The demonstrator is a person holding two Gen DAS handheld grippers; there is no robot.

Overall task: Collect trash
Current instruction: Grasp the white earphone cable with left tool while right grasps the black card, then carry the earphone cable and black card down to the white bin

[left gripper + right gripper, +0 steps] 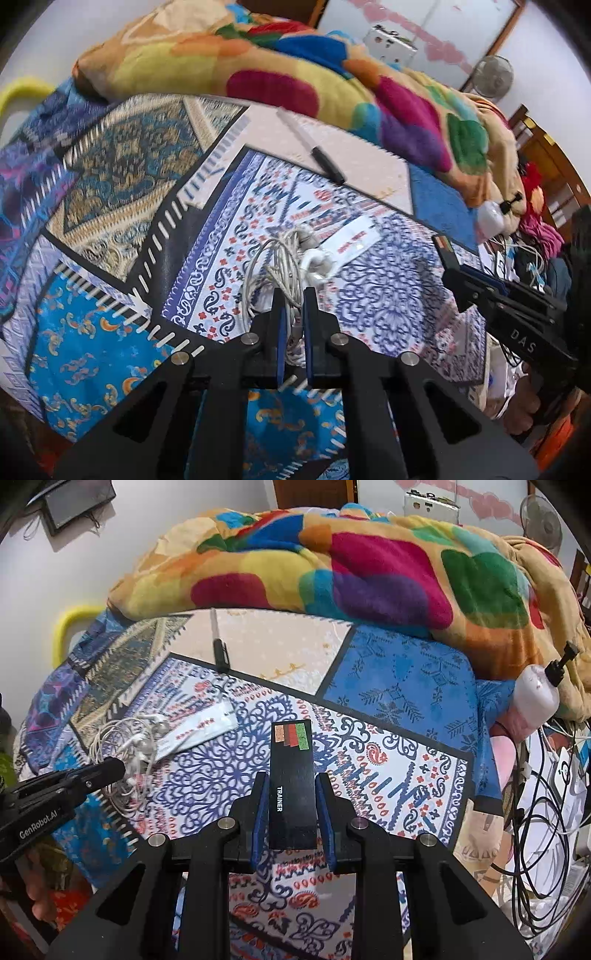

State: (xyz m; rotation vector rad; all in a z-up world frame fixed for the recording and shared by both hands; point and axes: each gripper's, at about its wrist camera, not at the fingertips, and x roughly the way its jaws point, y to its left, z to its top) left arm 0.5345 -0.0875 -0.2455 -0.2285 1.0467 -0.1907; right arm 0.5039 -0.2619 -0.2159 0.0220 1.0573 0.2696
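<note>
Cord fills your left gripper (294, 295): its jaws are clenched on the tangled white earphone cable (280, 266), which lies on the patchwork bedspread (110, 332). Your right gripper (291, 779) clasps a black box (291, 794) marked TRAINER between its blue pads (260, 812). Just beyond the cable rests a white wrapper (201, 725) with red print. Farther back, a pen (314, 147) lies on the cream patch, near the bright flowered blanket (369, 572).

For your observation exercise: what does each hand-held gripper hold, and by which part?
The left hand-held gripper pinches the tangled white earphone cable at its near loops. The right hand-held gripper grips the black box by its long sides.
</note>
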